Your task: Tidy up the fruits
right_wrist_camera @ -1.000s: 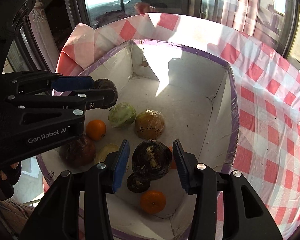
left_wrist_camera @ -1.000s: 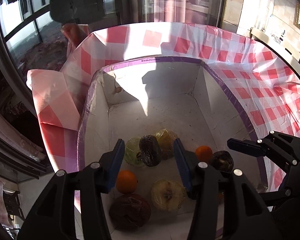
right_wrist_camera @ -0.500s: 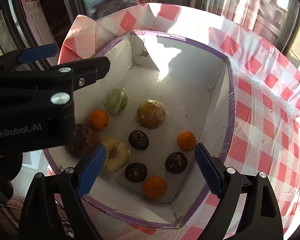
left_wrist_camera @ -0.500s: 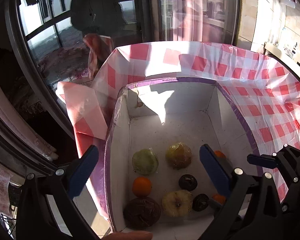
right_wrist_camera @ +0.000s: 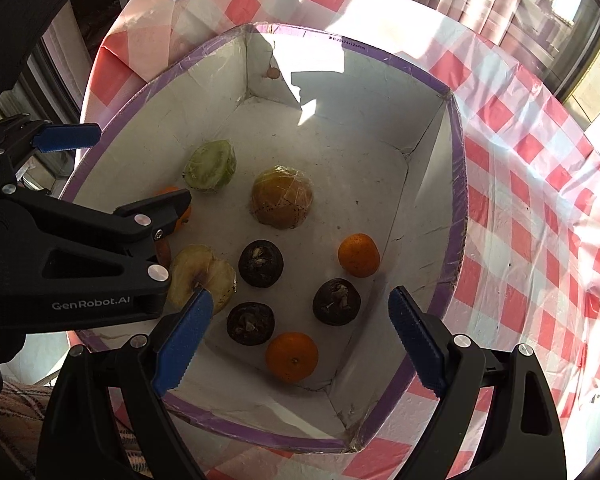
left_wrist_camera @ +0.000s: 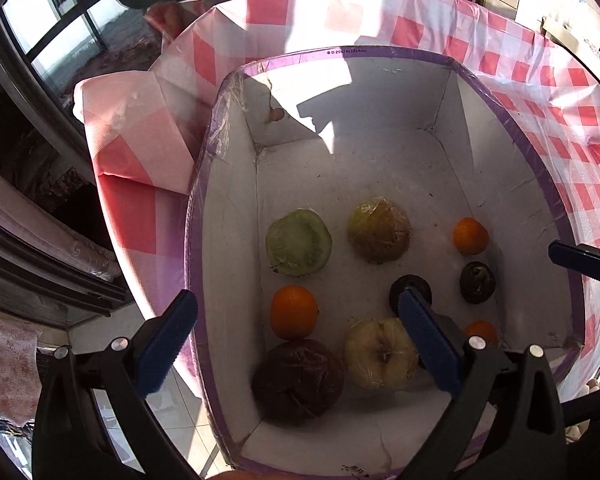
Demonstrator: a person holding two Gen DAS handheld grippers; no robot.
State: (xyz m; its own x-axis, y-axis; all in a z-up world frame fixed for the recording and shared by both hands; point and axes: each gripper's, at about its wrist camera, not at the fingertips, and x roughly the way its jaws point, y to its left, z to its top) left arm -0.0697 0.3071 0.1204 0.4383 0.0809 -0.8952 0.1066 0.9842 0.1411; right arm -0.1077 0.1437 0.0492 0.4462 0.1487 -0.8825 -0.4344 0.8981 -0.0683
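Since a second ago: both grippers have let go of the dark round fruits they held; those fruits now lie on the box floor, and both pairs of jaws have just been opening.
Left gripper (left_wrist_camera: pixel 296 336): spread wide, nothing between its blue pads, hanging above the near left part of the box; its left pad sits outside the box wall.
Right gripper (right_wrist_camera: pixel 300 338): also spread wide and empty, above the near right part of the box.
Between the right gripper's fingers: two dark round fruits (right_wrist_camera: pixel 336 301) and a mandarin (right_wrist_camera: pixel 291 356) lie on the floor below, untouched.
Third dark fruit: a little farther in (right_wrist_camera: pixel 261 263), apart from the others.
Halved pale apple (left_wrist_camera: pixel 380 354): wrapped in clear film, cut face up, just beside the left gripper's right pad in the left view.
Dark red wrapped fruit (left_wrist_camera: pixel 298 384): near left corner of the box, touching or nearly touching a second mandarin (left_wrist_camera: pixel 294 312).
Green wrapped half (left_wrist_camera: pixel 299 242): farther in, on the left.
Yellow-brown wrapped half (left_wrist_camera: pixel 379 235): beside the green one, apart from it.
Third mandarin (right_wrist_camera: pixel 358 255): near the right wall.
White box with purple rim (right_wrist_camera: pixel 456 184): holds all the fruit; its far half is bare and partly sunlit.
Pink-and-white checked tablecloth (right_wrist_camera: pixel 540 208): under the box, hanging over the table edge near the windows.
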